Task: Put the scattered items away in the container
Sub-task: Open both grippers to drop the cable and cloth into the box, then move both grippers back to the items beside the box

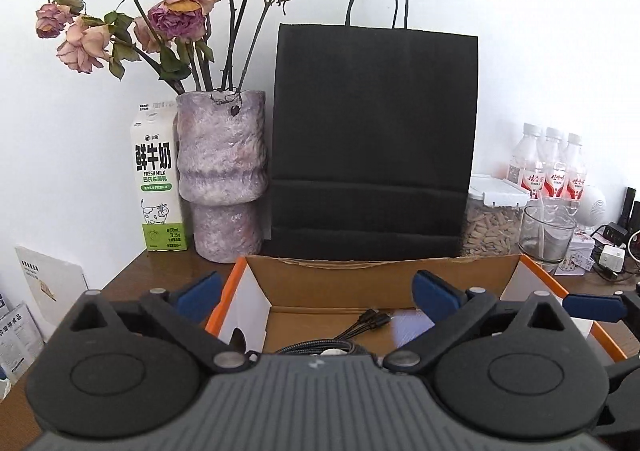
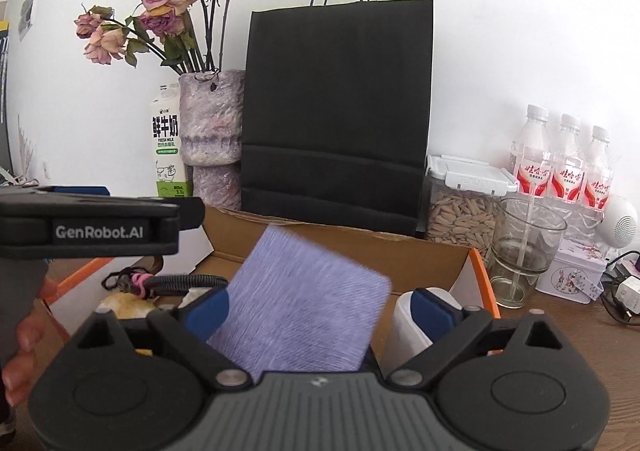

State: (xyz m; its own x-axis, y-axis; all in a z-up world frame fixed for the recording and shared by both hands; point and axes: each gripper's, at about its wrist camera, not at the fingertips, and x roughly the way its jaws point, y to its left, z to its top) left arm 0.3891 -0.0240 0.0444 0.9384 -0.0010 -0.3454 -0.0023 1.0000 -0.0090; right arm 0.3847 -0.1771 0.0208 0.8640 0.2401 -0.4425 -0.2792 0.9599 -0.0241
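Observation:
The cardboard box [image 1: 340, 275] with orange edges stands open on the brown table, right below both grippers. A black braided cable [image 1: 360, 327] lies coiled on its floor. My left gripper [image 1: 316, 295] hangs over the box, open, nothing between its blue pads. My right gripper [image 2: 320, 311] is open too. A purple, blurred rectangular pad [image 2: 304, 303] is tilted between its jaws above the box, with a gap to the right pad. The cable with a pink tie [image 2: 168, 283], a yellow item [image 2: 124, 305] and a white item [image 2: 408, 327] lie in the box.
Behind the box stand a black paper bag [image 1: 372, 139], a purple vase of dried roses [image 1: 222, 171] and a milk carton [image 1: 158, 179]. To the right are a seed jar [image 2: 460, 211], a glass [image 2: 524, 251], three bottles [image 2: 568, 167], a tin [image 2: 568, 271] and chargers.

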